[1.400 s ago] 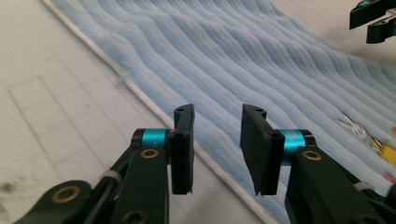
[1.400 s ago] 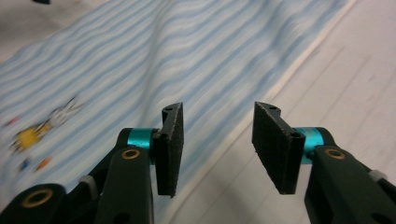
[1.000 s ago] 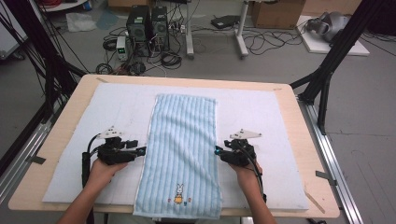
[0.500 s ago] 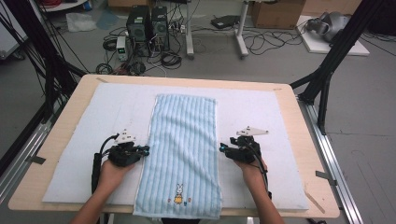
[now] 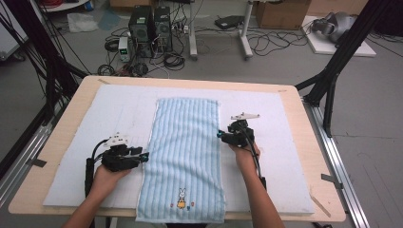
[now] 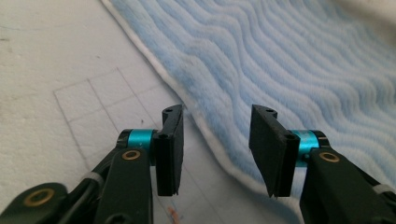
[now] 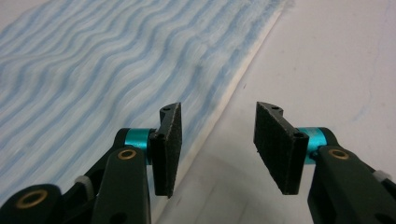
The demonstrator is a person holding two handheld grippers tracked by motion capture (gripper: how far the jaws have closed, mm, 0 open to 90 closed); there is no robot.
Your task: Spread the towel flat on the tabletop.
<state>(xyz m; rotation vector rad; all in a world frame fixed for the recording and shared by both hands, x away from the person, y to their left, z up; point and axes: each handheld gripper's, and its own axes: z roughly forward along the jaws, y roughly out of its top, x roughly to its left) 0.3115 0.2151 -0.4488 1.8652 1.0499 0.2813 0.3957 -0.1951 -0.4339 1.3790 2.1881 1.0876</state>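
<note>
Between each gripper's open jaws lies a long edge of the towel (image 5: 185,156), unpinched; the left's just reopened.

Light-blue striped towel (image 5: 184,156) w/ white hem and small rabbit motif nr its near end lies flat, spread lengthwise down the middle of the table, near edge hanging just over the table's front edge.

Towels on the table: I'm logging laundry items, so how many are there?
1. A single blue striped towel lies flat down the middle of the white mat, its rabbit-printed end at the near table edge, between the two grippers. Nothing seems hidden beneath it.
</note>
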